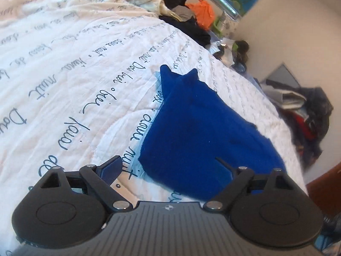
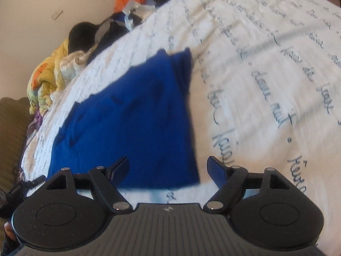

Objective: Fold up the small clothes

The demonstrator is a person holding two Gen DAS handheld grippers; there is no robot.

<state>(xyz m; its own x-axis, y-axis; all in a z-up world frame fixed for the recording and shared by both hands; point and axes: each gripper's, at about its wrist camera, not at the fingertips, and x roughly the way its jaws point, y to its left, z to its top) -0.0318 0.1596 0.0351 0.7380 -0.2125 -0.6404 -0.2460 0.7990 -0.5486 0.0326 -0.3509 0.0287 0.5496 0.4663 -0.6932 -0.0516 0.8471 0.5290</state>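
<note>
The blue garment lies folded flat on the white script-printed bedspread, two small points at its 12 o'clock end. The left claw hangs spread at its 6 o'clock edge, pinching nothing. The right claw is likewise spread and empty over the garment's near corner. A heap of clothes sits at 1 o'clock.

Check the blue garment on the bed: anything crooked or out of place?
The blue garment lies flat on the quilt, but its far end is uneven: two corners poke up like little ears. Both tools, left tool and right tool, are open and off the cloth.
</note>
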